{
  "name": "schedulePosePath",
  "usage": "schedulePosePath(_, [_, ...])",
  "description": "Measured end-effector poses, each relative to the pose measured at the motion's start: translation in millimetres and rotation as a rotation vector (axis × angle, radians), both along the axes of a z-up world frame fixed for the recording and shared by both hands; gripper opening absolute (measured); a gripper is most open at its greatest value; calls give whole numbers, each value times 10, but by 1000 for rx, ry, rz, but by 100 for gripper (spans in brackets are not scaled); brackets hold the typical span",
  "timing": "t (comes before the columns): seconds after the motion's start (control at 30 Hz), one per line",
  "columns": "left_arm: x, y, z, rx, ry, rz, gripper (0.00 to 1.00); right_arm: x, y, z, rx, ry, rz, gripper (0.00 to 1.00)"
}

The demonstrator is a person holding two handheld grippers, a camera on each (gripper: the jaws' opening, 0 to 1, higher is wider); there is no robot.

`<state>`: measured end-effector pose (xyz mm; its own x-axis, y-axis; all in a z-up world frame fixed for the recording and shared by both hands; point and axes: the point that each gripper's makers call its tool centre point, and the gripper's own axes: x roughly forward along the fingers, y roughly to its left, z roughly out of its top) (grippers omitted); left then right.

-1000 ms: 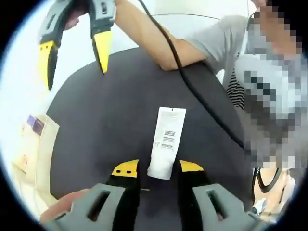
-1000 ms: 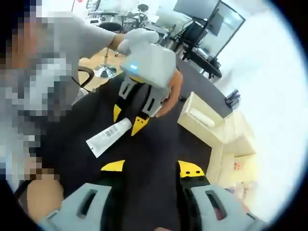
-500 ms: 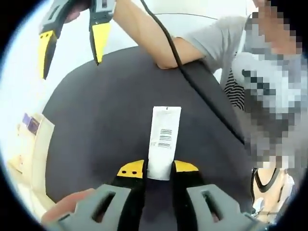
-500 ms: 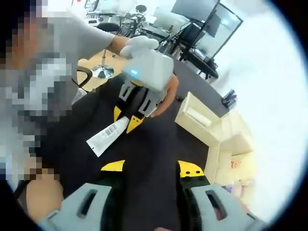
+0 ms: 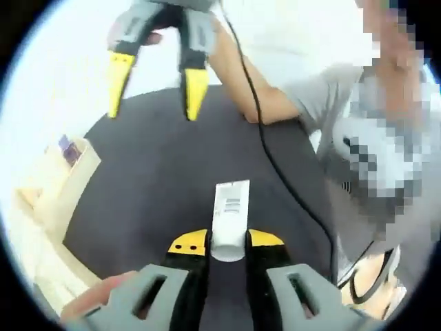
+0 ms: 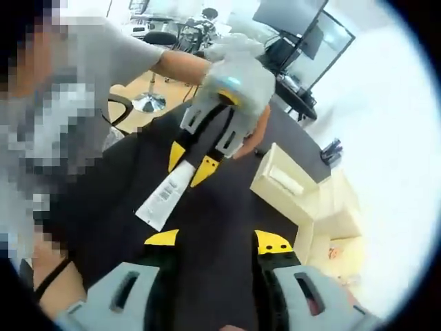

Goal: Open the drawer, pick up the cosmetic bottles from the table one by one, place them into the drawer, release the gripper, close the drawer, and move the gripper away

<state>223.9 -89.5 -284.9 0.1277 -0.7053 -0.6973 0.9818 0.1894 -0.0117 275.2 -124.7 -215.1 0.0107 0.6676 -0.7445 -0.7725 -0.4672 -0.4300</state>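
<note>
We see the left tool (image 5: 227,243) clamped on the white tube (image 5: 230,219), tilted above the dark surface (image 5: 151,179), while the right tool (image 6: 218,243) hangs wide.

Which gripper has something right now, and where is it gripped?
The left gripper holds the white tube by its cap end; the right gripper is open and empty.

Left gripper view looked down along its jaws at the dark table (image 5: 151,179), close to the tube (image 5: 229,219), facing the right gripper (image 5: 153,83). Right gripper view faced back, slightly higher, toward the left gripper (image 6: 193,162). Both shared table, tube (image 6: 165,196) and the wooden drawer (image 6: 286,183).
</note>
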Motion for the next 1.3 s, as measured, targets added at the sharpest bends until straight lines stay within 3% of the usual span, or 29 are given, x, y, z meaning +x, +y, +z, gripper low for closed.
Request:
schedulePosePath(0.17, [65, 35, -24, -119, 9, 74, 16, -75, 121, 11, -1, -55, 24, 36])
schedulePosePath(0.37, [60, -1, 27, -309, 9, 139, 16, -120, 423, 250, 138, -106, 10, 36])
schedulePosePath(0.43, [77, 8, 59, -350, 5, 158, 16, -151, 417, 167, 129, -118, 14, 36])
schedulePosePath(0.53, [149, 30, 61, -389, 7, 195, 15, -119, 313, -81, 112, -185, -35, 37])
schedulePosePath(0.67, [186, 8, 46, -410, 11, 213, 16, -80, 161, -331, 213, -233, -178, 43])
schedulePosePath(0.73, [209, 8, 45, -413, -3, 221, 16, -45, 34, -422, 240, -295, -242, 44])
schedulePosePath(0.77, [220, 12, 46, -414, -4, 225, 16, -144, -39, -537, 222, -264, -214, 44])
schedulePosePath(0.8, [230, 16, 42, -417, -4, 229, 16, -159, -84, -580, 214, -242, -259, 46])
schedulePosePath(0.87, [237, 14, 42, -427, -1, 234, 16, -191, -104, -562, 217, -238, -267, 46])
schedulePosePath(0.97, [261, 21, 47, -446, 0, 259, 16, -215, -92, -409, 313, -197, -328, 43])
schedulePosePath(1.03, [335, 42, 44, -468, 22, 322, 16, -221, -76, -322, 370, -183, -351, 41])
schedulePosePath(1.13, [425, 60, 54, -520, 30, 378, 16, -200, -73, -375, 363, -184, -362, 40])
schedulePosePath(1.3, [467, 91, 84, -571, 39, 407, 16, -157, -86, -529, 331, -196, -376, 38])
